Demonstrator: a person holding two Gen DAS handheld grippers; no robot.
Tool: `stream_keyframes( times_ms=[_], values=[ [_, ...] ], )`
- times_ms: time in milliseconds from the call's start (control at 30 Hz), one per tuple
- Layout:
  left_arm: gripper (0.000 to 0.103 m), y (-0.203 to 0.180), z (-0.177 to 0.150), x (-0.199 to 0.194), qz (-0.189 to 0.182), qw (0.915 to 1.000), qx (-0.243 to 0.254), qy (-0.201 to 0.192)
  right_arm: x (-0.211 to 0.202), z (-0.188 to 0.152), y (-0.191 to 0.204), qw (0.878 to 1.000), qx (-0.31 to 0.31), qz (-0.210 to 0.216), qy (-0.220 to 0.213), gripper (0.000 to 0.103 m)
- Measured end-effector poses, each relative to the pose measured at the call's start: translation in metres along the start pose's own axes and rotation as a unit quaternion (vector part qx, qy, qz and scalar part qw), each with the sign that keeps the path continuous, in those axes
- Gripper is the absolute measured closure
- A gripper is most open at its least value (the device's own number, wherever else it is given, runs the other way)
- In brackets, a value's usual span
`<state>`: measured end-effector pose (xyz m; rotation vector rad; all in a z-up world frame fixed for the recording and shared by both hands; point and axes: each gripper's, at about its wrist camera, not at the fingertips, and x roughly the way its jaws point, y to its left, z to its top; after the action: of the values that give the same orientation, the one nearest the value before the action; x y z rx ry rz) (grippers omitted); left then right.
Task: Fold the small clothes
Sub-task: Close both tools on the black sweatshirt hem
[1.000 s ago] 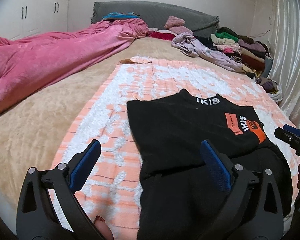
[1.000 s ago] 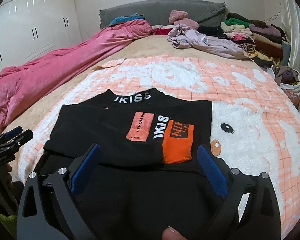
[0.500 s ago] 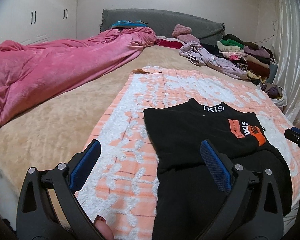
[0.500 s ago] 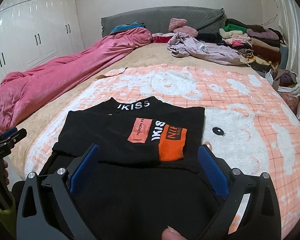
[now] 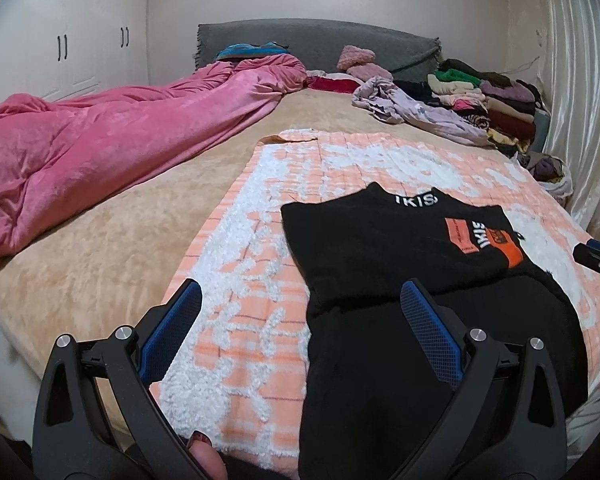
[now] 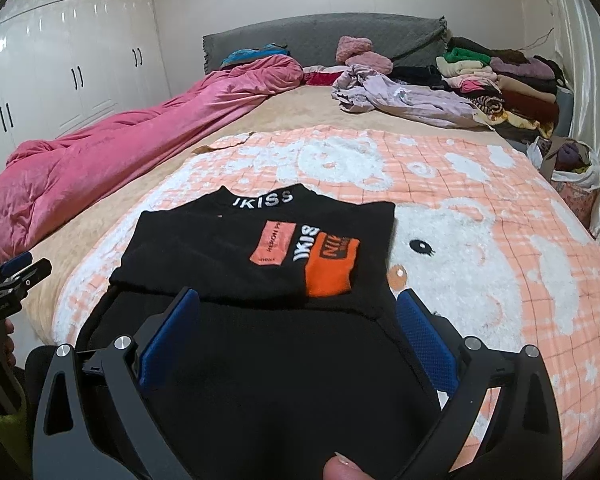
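Both the left gripper (image 5: pixel 300 326) and right gripper (image 6: pixel 296 330) hover spread and empty over the soft, limp black top (image 6: pixel 260 256), likely best pinched at its near hem corners.

The black sweater (image 6: pixel 260 264) is matt knit cloth. The blanket (image 6: pixel 480 248) under it is fluffy and rough. The pink quilt (image 5: pixel 100 148) looks velvety, and the wardrobe doors (image 6: pixel 80 68) are glossy.

I can't see the black top's (image 6: pixel 260 264) lower hem, cut off at frame bottom in both views. Small txt on its pink patch (image 6: pixel 275 242) is unreadable. Right gripper (image 5: pixel 598 258) is clipped by the left cam's edge.
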<state>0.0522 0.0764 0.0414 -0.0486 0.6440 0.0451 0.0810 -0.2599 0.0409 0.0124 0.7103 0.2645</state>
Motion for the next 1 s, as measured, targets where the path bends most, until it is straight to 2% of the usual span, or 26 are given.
stream_keyframes(
  times_ms=[367,600,1000],
  values=[
    [0.01,-0.011,-0.014,-0.006,-0.002,0.9998,0.01,0.015,-0.009,-0.017,-0.01,1.0,0.003,-0.006,0.014,0.005],
    [0.01,-0.009,-0.027,-0.007,0.0,0.9994,0.011,0.031,-0.01,-0.037,-0.019,0.999,0.006,-0.008,0.04,0.005],
    [0.01,0.01,-0.054,-0.009,0.007,0.9976,-0.009,0.068,-0.013,-0.081,-0.052,0.995,0.03,-0.04,0.09,0.005]
  ],
)
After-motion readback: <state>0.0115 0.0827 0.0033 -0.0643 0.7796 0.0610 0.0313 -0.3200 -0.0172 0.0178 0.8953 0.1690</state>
